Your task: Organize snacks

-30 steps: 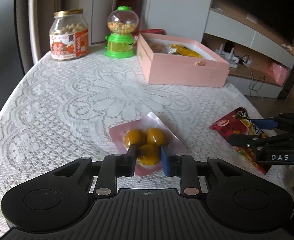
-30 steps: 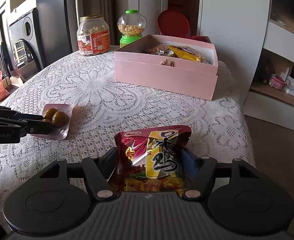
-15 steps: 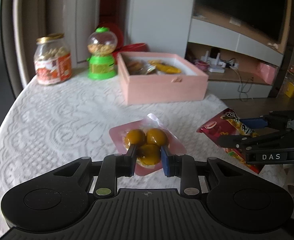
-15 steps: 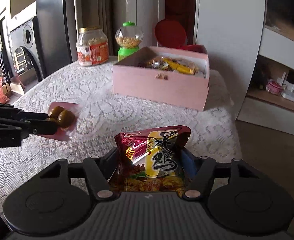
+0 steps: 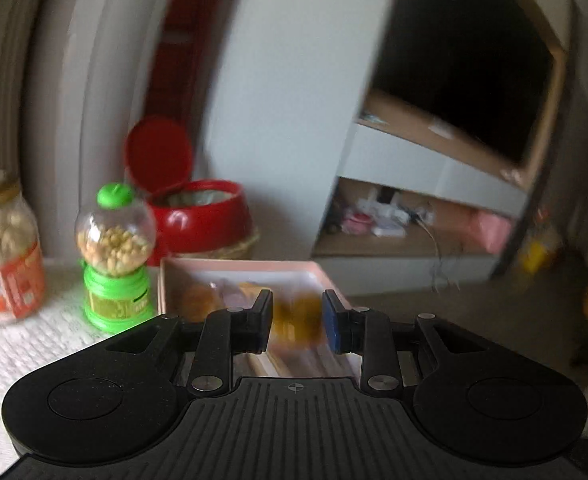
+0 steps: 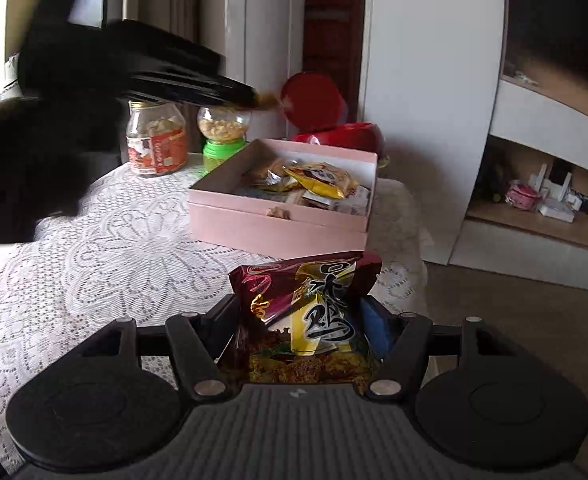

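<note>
left claw (image 5: 297,322): pinched nearly closed on a yellow snack pack (image 5: 294,320), blurry as anything but you can see the yellow lumps squeezed between the two pads. It's up in the air, off the bench.
pink box (image 5: 240,266): right under and just past the left claw's tips, lid off, already got packets in it.
right claw (image 6: 299,320): jaws about half spread, clamped on either side of a dark red chip bag (image 6: 307,312) with yellow print. Bag stands upright between the fingers, top edge poking out ahead of them.
pink box again, from the right claw: straight ahead on the lace-covered bench (image 6: 106,264), a gap of cloth between the bag and the box front.
green candy dispenser (image 5: 114,256): ahead-left of the left claw, just beside the box.
glass jar (image 5: 4,248): further left of the dispenser, orange label.
red bin (image 5: 198,216): behind the box, lid flipped up.
</note>
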Demonstrator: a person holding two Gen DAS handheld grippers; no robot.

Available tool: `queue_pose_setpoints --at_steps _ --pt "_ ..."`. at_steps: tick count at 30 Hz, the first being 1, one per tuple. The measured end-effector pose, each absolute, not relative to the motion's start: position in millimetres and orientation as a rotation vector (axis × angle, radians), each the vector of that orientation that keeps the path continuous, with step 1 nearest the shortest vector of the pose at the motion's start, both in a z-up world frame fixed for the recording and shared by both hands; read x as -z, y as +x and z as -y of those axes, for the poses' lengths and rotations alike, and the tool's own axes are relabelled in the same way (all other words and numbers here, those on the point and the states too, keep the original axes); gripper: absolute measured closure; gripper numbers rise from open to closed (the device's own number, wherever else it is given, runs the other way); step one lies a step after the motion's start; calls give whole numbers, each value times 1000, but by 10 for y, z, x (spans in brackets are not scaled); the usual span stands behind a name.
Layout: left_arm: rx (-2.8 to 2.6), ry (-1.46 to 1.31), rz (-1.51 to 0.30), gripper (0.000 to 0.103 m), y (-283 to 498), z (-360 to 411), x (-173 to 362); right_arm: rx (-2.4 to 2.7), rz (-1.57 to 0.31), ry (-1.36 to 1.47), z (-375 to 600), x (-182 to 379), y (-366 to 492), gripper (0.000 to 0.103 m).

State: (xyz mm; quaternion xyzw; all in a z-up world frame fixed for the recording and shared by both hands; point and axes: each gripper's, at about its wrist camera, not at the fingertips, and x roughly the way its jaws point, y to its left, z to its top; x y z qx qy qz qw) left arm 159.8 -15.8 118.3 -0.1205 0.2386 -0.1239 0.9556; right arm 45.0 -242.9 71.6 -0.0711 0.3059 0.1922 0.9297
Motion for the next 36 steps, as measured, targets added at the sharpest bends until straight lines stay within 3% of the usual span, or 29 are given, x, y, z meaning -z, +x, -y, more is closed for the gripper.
queue_pose_setpoints --at_steps 5,10,11,13,15,20,29,34,36 --pt "204 -356 -461 72 1299 -121 -955 -378 -637 -149 2451 -766 610 37" --pt "184 -365 -521 71 864 -236 -829 -381 -479 -124 2287 -1370 1167 37" --pt "173 -364 -538 72 833 -250 -820 -386 -463 -96 2231 -1494 1339 35" --pt "138 -337 -567 72 771 -265 -798 -424 -468 -56 2062 -1683 1761 21" --pt "106 -297 -582 71 758 -295 -753 -420 -526 -62 1891 -1717 2115 19" --pt "64 -243 -652 72 529 -436 -572 -360 -633 -30 1860 -1405 2214 19" --pt "40 -116 -725 71 -17 -202 -252 -379 -787 -36 1992 -483 1045 19" --pt "44 -56 -710 43 -48 63 -175 -352 -824 -67 1944 -148 721 19" --pt "76 -29 -720 24 -8 149 -156 -328 -780 -97 1910 -99 651 18"
